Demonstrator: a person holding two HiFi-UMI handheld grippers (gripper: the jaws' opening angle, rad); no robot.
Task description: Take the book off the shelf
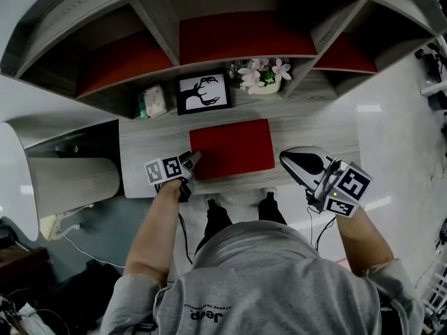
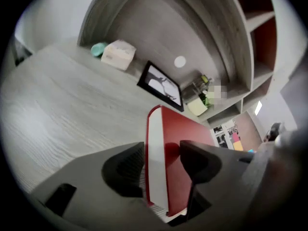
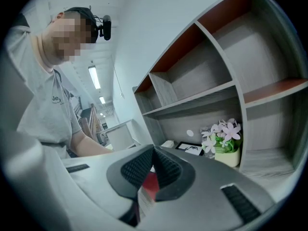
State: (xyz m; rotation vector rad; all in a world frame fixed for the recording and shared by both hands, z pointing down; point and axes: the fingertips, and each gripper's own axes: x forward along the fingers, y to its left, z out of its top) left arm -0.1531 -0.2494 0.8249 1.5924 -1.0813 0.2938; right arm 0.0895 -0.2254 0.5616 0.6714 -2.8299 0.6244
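A red book (image 1: 232, 148) lies flat on the grey wooden desk (image 1: 318, 132) below the shelf (image 1: 167, 51). My left gripper (image 1: 192, 160) is shut on its near left corner. In the left gripper view the book (image 2: 173, 129) sits between the two pads (image 2: 127, 170), its white page edge facing the left one. My right gripper (image 1: 285, 157) hovers just off the book's near right corner, apart from it. In the right gripper view its fingertips (image 3: 166, 165) meet at the tip, and a bit of the red book (image 3: 150, 189) shows beyond them.
At the back of the desk stand a framed deer picture (image 1: 203, 93), a pot of pink flowers (image 1: 264, 75) and a tissue pack (image 1: 152, 102). Red panels (image 1: 244, 37) line the shelf compartments above. A white rounded cabinet (image 1: 70, 180) flanks the desk's left.
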